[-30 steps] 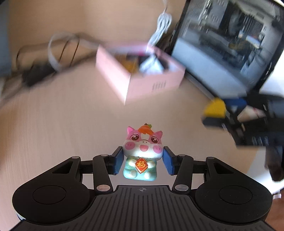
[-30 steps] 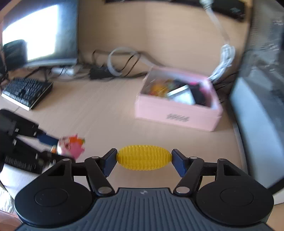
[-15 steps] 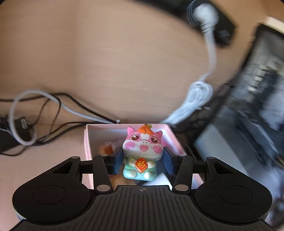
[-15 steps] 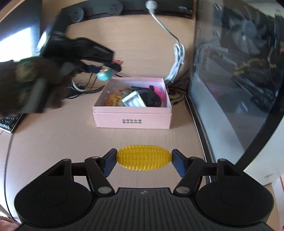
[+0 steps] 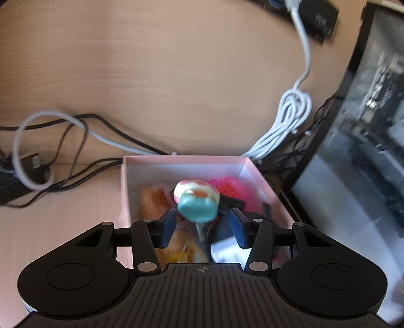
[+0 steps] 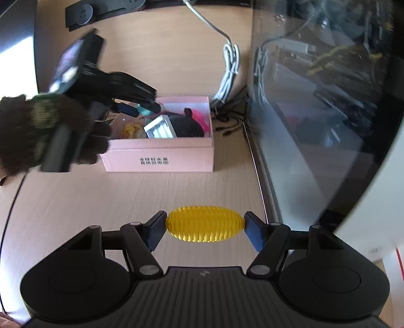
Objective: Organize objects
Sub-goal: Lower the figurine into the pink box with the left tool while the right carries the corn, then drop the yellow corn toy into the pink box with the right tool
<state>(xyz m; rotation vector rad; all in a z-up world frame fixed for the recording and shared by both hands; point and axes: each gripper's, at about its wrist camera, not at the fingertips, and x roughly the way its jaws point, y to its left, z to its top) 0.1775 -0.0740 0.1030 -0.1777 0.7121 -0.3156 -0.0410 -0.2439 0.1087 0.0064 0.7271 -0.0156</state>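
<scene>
One pale wood desk point(image 6: 75, 201), tangled cables point(image 5: 63, 141), pink box point(image 6: 161, 156)

Two short rows of black characters stood on the pink box's point(image 6: 161, 154) front wall. They were too blurred to read.

Light wood counter point(image 6: 75, 201). Bundled white cable point(image 5: 285, 123) hangs from black power strip point(image 6: 83, 12) on the back wall. Loose black and grey cables point(image 5: 63, 141) left. Glass-sided computer case point(image 6: 328, 101) right.
</scene>
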